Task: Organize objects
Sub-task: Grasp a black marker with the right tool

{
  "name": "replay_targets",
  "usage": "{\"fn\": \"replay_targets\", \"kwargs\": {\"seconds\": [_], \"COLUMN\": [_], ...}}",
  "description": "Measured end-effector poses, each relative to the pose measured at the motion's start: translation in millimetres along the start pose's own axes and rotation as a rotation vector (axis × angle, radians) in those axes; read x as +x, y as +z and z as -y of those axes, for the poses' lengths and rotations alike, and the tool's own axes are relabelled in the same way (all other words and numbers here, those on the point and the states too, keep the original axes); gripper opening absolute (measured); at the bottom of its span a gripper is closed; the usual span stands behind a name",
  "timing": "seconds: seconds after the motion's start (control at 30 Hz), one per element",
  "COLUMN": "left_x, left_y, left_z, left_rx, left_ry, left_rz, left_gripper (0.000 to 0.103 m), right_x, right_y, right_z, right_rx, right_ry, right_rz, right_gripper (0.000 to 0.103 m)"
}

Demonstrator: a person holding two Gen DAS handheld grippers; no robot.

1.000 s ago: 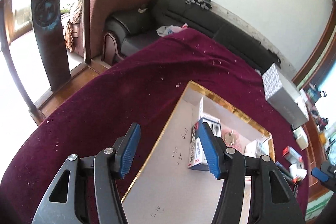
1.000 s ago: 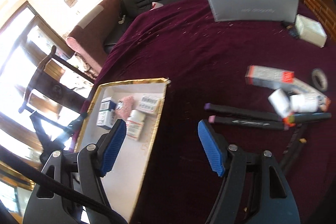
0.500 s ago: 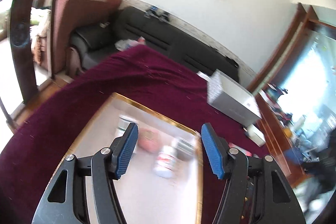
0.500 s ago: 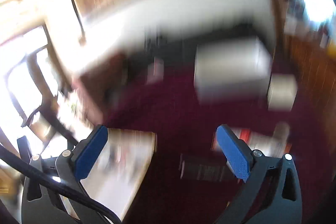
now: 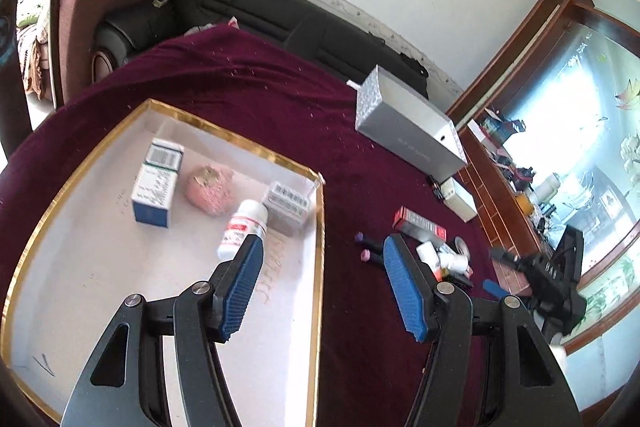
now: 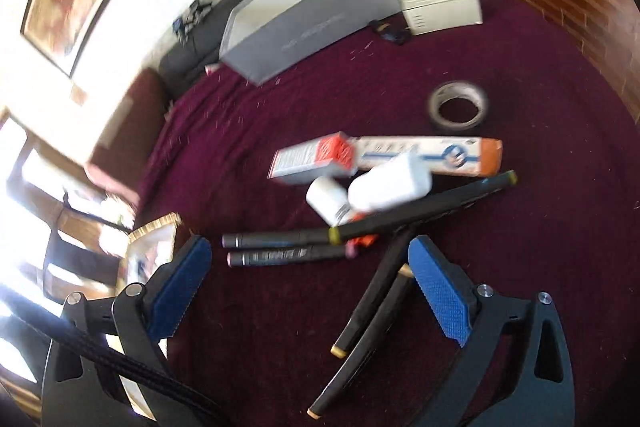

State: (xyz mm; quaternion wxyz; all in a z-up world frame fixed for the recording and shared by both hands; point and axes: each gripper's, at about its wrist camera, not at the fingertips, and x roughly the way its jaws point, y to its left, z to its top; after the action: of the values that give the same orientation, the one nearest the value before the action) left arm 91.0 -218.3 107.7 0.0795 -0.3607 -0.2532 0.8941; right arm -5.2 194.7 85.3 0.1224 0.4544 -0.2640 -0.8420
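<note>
A gold-rimmed white tray point(image 5: 316, 267) on the maroon cloth holds a blue-and-white box point(image 5: 156, 183), a pink ball point(image 5: 210, 185), a white bottle point(image 5: 242, 229) and a grey box point(image 5: 288, 207). My left gripper point(image 5: 322, 285) is open and empty above the tray's right edge. My right gripper point(image 6: 308, 287) is open and empty above a pile of black markers point(image 6: 288, 247), white bottles point(image 6: 390, 187) and long boxes point(image 6: 428, 157). That pile also shows in the left wrist view point(image 5: 424, 231). The tray's corner point(image 6: 154, 231) shows at the left of the right wrist view.
A large grey box point(image 6: 304, 19) point(image 5: 408, 131) and a small white box point(image 6: 440, 5) lie at the far side of the table. A tape roll point(image 6: 458, 105) lies near the pile. A black sofa point(image 5: 256, 15) stands behind the table.
Both grippers swung to the right. The left one now looks over the tray's right edge. The right one moved over the marker pile and its jaws stand wider.
</note>
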Motion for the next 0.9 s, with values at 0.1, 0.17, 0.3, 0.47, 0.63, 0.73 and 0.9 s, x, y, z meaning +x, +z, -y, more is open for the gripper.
{"fn": "replay_targets", "kwargs": {"seconds": [0.1, 0.17, 0.3, 0.47, 0.63, 0.73, 0.9], "left_x": [9.9, 10.8, 11.9, 18.3, 18.1, 20.6, 30.4], "left_y": [-9.5, -15.0, -18.0, -20.0, -23.2, -23.6, -31.9], "left_z": [7.9, 13.2, 17.1, 18.1, 20.7, 21.7, 29.1], "left_rx": [0.017, 0.04, 0.066, 0.068, 0.085, 0.095, 0.108], "left_ry": [-0.011, -0.014, -0.008, -0.005, -0.01, -0.009, -0.034], "left_rz": [-0.043, -0.056, -0.064, -0.089, -0.1, -0.108, -0.156], "left_gripper": [0.057, 0.057, 0.057, 0.057, 0.057, 0.057, 0.057], "right_x": [0.8, 11.4, 33.6, 77.1, 111.8, 112.1, 108.1], "right_y": [15.7, 23.2, 24.5, 10.9, 4.4, -9.1, -37.5], "right_z": [13.7, 17.8, -0.7, -52.4, -57.3, -62.0, -64.9], "right_rx": [0.05, 0.064, 0.045, -0.098, -0.13, -0.076, -0.023], "right_ry": [0.024, 0.047, 0.215, 0.238, 0.085, 0.217, 0.388], "right_rz": [0.009, -0.01, -0.089, -0.221, -0.246, -0.353, -0.474], "right_gripper": [0.1, 0.1, 0.1, 0.1, 0.101, 0.101, 0.101]}}
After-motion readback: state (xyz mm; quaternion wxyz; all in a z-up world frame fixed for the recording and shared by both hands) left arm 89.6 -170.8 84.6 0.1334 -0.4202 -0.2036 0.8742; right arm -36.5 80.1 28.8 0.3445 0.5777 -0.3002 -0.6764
